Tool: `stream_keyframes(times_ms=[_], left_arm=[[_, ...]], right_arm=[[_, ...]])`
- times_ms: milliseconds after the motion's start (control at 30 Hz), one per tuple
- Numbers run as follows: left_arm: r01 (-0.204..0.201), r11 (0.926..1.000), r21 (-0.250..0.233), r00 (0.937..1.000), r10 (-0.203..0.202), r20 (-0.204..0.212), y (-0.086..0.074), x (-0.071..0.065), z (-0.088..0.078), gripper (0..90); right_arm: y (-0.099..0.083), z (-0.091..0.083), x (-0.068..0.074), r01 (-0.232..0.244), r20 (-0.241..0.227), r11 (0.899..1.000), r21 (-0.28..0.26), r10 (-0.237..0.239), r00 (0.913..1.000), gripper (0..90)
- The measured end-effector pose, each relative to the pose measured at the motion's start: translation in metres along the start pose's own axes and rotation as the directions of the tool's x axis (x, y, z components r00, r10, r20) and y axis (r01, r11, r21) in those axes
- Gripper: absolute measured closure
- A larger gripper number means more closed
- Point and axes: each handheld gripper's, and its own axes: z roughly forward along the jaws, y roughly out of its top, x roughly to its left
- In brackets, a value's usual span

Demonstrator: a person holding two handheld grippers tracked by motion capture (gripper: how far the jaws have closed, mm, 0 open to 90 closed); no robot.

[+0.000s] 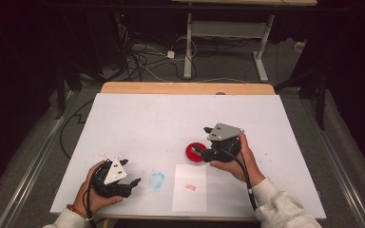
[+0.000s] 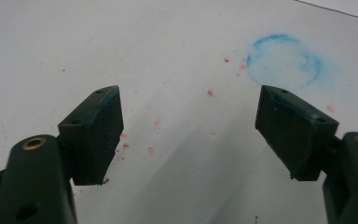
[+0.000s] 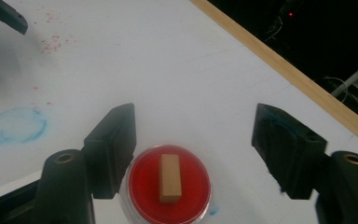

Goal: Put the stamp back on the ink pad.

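Note:
A round red ink pad [image 1: 196, 153] sits on the white table cover [image 1: 171, 118], right of centre. In the right gripper view a small wooden stamp block [image 3: 170, 178] stands on the ink pad [image 3: 144, 186]. My right gripper [image 3: 195, 121] is open above it, jaws wide apart and touching nothing. From above, the right gripper [image 1: 202, 139] hovers just right of the pad. My left gripper [image 1: 130, 172] rests open at the front left, its jaws empty over bare cover [image 2: 189, 100]. A white paper slip [image 1: 189, 187] bearing a red stamp mark [image 1: 190, 187] lies before the pad.
A blue ring stain [image 1: 157, 180] marks the cover between the two grippers, and the same stain [image 2: 283, 60] lies ahead of the left jaws. Red ink specks [image 2: 210, 93] dot the cover. A wooden table edge [image 1: 185, 88] runs along the far side.

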Motion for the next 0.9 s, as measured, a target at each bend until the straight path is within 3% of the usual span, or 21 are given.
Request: stream_keyframes(times_ms=[67, 167, 600, 900], left_arm=[[-0.002, 1.0000, 0.001, 1.0000, 0.002, 0.001, 0.000, 0.000, 0.000, 22.9], [-0.002, 1.0000, 0.000, 1.0000, 0.002, 0.002, 0.000, 0.000, 0.000, 22.9], [-0.019, 0.9998, -0.005, 0.9998, 0.019, -0.010, 0.000, -0.001, 0.001, 22.7], [-0.005, 0.9999, -0.011, 1.0000, 0.005, -0.001, 0.000, -0.001, 0.000, 22.7]], right_arm=[[-0.001, -0.001, -0.001, -0.002, 0.040, 1.000, -0.002, 0.002, 0.9992, 26.9], [-0.003, -0.004, -0.003, -0.025, 0.040, 1.000, -0.019, 0.025, 0.9989, 24.8], [-0.008, -0.026, -0.011, -0.021, 0.087, 0.998, -0.061, 0.026, 0.9959, 24.8], [-0.013, -0.043, -0.012, -0.038, 0.116, 0.997, -0.072, 0.046, 0.9922, 21.2]])
